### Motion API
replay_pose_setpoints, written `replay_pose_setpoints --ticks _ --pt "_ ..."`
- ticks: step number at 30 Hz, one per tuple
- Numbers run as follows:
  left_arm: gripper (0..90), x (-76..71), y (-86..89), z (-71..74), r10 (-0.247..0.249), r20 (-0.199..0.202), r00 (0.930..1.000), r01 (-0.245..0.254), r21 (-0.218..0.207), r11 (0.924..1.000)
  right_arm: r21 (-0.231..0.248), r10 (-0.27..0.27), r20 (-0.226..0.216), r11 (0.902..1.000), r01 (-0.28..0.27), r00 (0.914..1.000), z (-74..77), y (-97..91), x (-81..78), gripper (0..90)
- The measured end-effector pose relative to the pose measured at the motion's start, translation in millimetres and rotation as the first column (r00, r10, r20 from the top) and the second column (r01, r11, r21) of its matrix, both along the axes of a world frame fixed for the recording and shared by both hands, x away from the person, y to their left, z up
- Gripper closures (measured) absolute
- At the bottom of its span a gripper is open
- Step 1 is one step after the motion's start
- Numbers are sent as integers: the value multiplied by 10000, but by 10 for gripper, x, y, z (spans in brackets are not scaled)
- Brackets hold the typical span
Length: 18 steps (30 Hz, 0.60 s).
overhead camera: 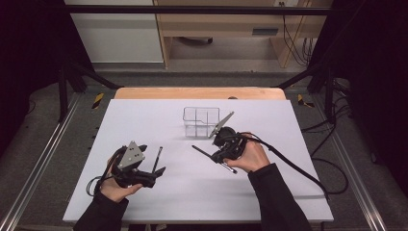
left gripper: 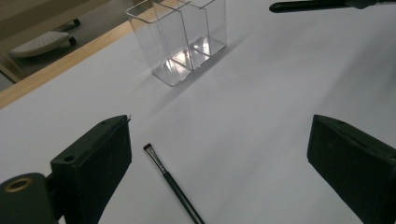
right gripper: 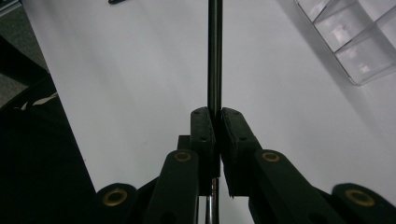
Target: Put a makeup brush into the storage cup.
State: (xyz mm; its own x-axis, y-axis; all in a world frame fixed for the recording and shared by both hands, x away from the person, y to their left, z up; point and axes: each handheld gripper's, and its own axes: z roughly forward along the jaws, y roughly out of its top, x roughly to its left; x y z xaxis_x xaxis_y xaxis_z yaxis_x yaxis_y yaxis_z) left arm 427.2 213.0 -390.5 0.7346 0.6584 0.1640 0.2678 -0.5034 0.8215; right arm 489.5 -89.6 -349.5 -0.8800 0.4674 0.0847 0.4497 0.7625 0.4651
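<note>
Holding a thin black makeup brush [right gripper: 215, 51] between the jaws of my right gripper [overhead camera: 222, 155], I have it clamped partway along its handle, so the long dark stem runs straight out ahead of the jaws while a short metal-collared end pokes out behind them toward my palm. My left gripper [overhead camera: 153, 174] sits with its jaws wide apart and nothing between them; a second brush [left gripper: 170, 182] lies flat on the white table [overhead camera: 144, 120] just in front of and below those open jaws, bristle tip pointing away from me. A clear plastic organizer [overhead camera: 201, 121] with upright compartments stands beyond my right gripper, close to its far side, and well ahead of my left one; its compartments look bare. I judge both brushes to be very light, stiff and smooth, so they could swivel or slide in a loose pinch, and the bristle ends are soft and easily splayed. The lying brush is best taken across the middle of its handle, away from the bristles, with the jaws coming straight down on either side, since it sits low against the table and could roll off sideways. The organizer is thin-walled and light, so a nudge might tip it.
</note>
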Motion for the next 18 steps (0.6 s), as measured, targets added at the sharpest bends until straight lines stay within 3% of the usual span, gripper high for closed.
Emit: replay_pose_setpoints --ticks 11,18 --pt "53 13 -187 19 -572 271 9980 546 889 9945 -124 295 -245 9995 -298 9993 -8 90 -1 844" --pt "53 0 -278 45 -989 481 9939 914 1378 9862 -178 434 -449 9989 -442 9980 -22 106 -7 844"
